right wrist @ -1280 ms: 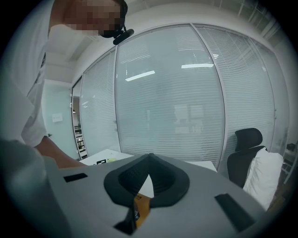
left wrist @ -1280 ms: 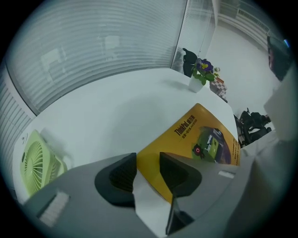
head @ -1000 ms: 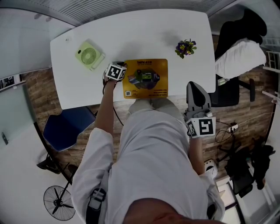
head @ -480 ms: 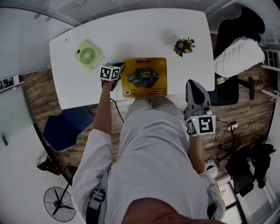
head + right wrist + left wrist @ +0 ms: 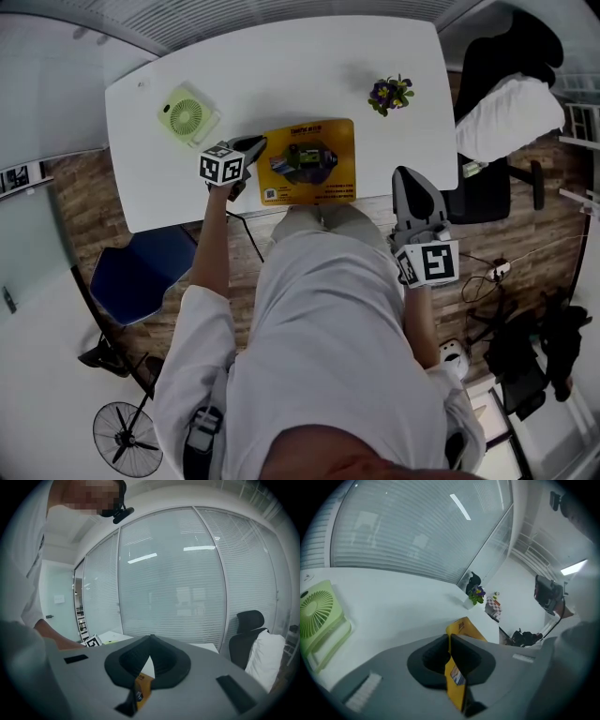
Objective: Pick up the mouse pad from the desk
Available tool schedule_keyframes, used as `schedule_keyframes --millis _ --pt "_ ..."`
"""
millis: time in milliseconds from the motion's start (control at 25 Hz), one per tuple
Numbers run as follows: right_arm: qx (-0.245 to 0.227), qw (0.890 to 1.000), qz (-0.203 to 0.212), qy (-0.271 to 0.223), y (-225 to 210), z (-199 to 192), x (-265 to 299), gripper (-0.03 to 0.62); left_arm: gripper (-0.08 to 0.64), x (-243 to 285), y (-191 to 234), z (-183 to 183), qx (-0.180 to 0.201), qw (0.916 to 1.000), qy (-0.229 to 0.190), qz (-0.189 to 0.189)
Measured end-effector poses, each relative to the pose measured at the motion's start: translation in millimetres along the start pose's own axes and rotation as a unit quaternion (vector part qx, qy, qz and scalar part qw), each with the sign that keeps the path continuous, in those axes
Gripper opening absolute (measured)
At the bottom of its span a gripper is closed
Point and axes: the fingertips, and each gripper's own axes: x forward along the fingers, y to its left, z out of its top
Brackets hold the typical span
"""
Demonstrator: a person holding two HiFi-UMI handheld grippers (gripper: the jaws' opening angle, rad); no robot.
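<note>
Two grippers: the left gripper and the right gripper, grey two-jaw tools with a marker cube on each, one in each of the person's hands
Left grip: jaws pressed together on the thin left edge of the yellow rectangular printed mouse pad
Left pose: held out over the near left part of the desk and angled downward, with its cube nearest the person
Mouse pad: pinched at its left edge and tilted, that edge raised; the rest slopes away to the right over the near middle of the desk
Pad's far end: I cannot tell whether it touches the desk top
Right grip: jaw tips closed against each other with nothing between them; a slice of the yellow pad shows only in the distance through the gap behind the tips
Right pose: off the desk, just beside its near right corner and well apart from the pad
Desk: a white rounded-corner table
Left of the pad: a pale green square desk fan, lying near the left gripper
Back right: a small pot of purple flowers, apart from the pad
Beyond the desk's right end: a black office chair with a white bundle on it
Near left: a blue chair seat on the wooden floor
</note>
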Motion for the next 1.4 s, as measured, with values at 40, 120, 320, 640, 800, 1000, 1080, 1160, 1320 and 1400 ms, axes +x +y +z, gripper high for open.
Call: schedule_keyframes --millis 40,120,320,640,800,1000,1080,1160,1320,1400 --pt "0.0 1.0 0.001 -0.001 1 0 0 0.002 0.014 -4 -6 2 0.002 0.9999 -0.008 -0.009" --pt "0.0 1.0 0.004 -0.004 3 0 -1 0.002 0.014 -11 -19 6 0.007 0.9993 -0.025 -0.026" --pt "-0.003 1.0 0.011 -0.011 9 2 -7 0.002 0.015 -32 -57 16 0.022 0.9956 -0.061 -0.068" --pt "-0.007 0.999 0.027 -0.023 19 5 -9 0.002 0.015 -60 -113 41 0.041 0.9832 -0.116 -0.135" --pt "-0.01 0.999 0.036 -0.031 22 6 -9 0.002 0.015 -74 -141 59 0.047 0.9739 -0.14 -0.172" --pt "-0.009 0.998 0.049 -0.039 30 7 -9 0.002 0.015 -91 -161 77 0.087 0.9717 -0.139 -0.17" --pt "-0.008 0.997 0.056 -0.043 32 9 -8 0.002 0.015 -100 -166 85 0.093 0.9705 -0.143 -0.17" --pt "-0.008 0.997 0.062 -0.045 35 10 -7 0.002 0.015 -112 -171 96 0.094 0.9681 -0.156 -0.172" --pt "-0.005 0.996 0.074 -0.041 39 4 -4 0.002 0.015 -137 -180 122 0.096 0.9649 -0.185 -0.16" --pt "-0.003 0.996 0.079 -0.041 40 2 -2 0.002 0.015 -147 -185 136 0.1 0.9647 -0.196 -0.144"
